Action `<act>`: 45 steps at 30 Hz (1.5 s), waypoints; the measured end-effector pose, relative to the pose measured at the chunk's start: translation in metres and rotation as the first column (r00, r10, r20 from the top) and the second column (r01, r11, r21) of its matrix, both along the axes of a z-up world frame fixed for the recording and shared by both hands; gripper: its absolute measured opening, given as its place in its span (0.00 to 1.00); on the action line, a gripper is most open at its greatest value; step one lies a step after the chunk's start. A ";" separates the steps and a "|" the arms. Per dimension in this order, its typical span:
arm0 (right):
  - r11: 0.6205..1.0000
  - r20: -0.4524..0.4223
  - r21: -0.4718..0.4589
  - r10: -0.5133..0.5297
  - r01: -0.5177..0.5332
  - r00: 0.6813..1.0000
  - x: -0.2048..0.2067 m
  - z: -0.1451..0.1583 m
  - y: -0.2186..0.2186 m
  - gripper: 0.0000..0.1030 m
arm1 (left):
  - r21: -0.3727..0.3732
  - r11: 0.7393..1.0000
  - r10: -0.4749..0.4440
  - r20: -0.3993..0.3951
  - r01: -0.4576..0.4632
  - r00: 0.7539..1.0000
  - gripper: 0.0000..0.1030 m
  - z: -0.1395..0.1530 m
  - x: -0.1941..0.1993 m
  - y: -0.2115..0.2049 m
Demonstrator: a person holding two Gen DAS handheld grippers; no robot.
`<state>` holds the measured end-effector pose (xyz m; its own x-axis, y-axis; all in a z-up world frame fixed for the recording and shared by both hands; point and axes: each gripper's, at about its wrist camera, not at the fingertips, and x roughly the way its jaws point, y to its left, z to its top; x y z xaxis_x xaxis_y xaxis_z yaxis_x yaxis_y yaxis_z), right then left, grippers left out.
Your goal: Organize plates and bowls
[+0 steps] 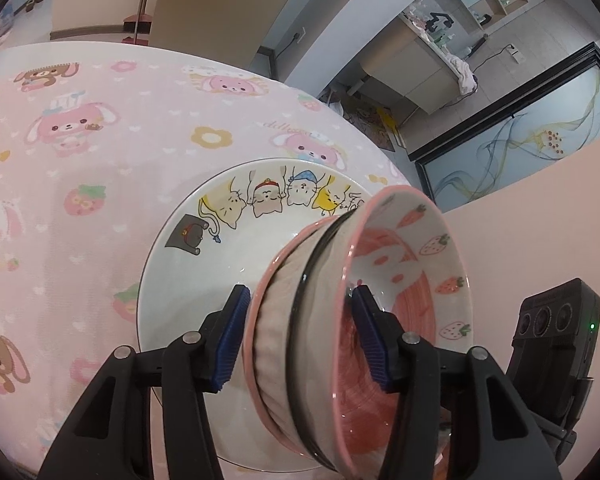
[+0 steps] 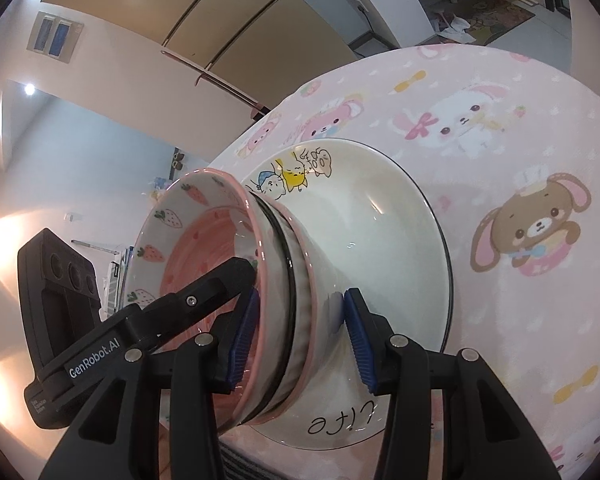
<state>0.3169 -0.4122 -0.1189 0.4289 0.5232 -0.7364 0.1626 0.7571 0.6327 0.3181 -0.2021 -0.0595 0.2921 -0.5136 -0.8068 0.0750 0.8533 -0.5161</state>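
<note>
Both claws stood at the bowl stack (image 1: 340, 320), one on each side. Left gripper (image 1: 296, 340) straddled the stack's wall: one blue pad against the outside, the other inside the top bowl (image 1: 412, 280); it appeared clamped on the stack. Right gripper (image 2: 300, 344) did the same from the opposite side, one pad inside the rim, the other on the outer wall, also seemingly clamped.

Stack consisted of about three nested bowls, the top one pink-rimmed with strawberries and carrots painted inside. It sat tilted over the cat plate (image 1: 204, 264), its base at or just above the plate's well; contact could not be confirmed. Plate rested on the pink tablecloth (image 1: 100, 140) near the table's edge.

Progress, as judged: bowls already nested together, plate already laid down as the base. Remaining: settle the stack level on the plate and release. No other crockery seen.

Writing: "GenRobot.AI" on the left gripper's arm in the right wrist view; "Life", upside down, on the plate's near rim (image 2: 340, 424); faint script on the cloth, unreadable.
</note>
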 end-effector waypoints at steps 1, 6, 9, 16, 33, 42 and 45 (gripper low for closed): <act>1.000 0.000 0.001 -0.002 0.002 1.000 -0.001 0.000 0.000 0.46 | 0.001 1.000 0.001 0.005 -0.001 1.000 0.45 0.001 0.000 0.001; 1.000 0.013 -0.019 -0.008 0.008 1.000 -0.003 0.002 0.004 0.46 | 0.020 0.999 0.032 0.072 -0.034 0.997 0.43 0.018 -0.001 0.012; 0.995 0.066 -0.093 -0.042 0.048 0.997 -0.011 0.018 0.000 0.51 | 0.050 0.997 0.049 0.120 -0.055 0.992 0.44 0.029 -0.002 0.021; 0.963 0.184 -0.256 -0.041 0.088 0.982 -0.040 0.062 0.004 0.57 | 0.167 0.986 -0.019 0.214 -0.018 0.977 0.46 0.053 -0.015 0.022; 0.880 0.603 -0.395 0.033 0.263 0.797 -0.164 0.215 0.077 0.60 | 0.109 0.990 -0.007 0.653 -0.085 0.757 0.53 0.192 -0.149 0.090; 0.796 0.807 -0.420 0.108 0.436 0.581 -0.272 0.298 0.118 0.79 | 0.046 0.987 0.043 0.844 -0.153 0.535 0.77 0.249 -0.243 0.138; 0.767 0.841 -0.418 0.125 0.487 0.526 -0.304 0.314 0.122 0.83 | 0.016 0.983 0.071 0.884 -0.183 0.461 0.86 0.257 -0.269 0.153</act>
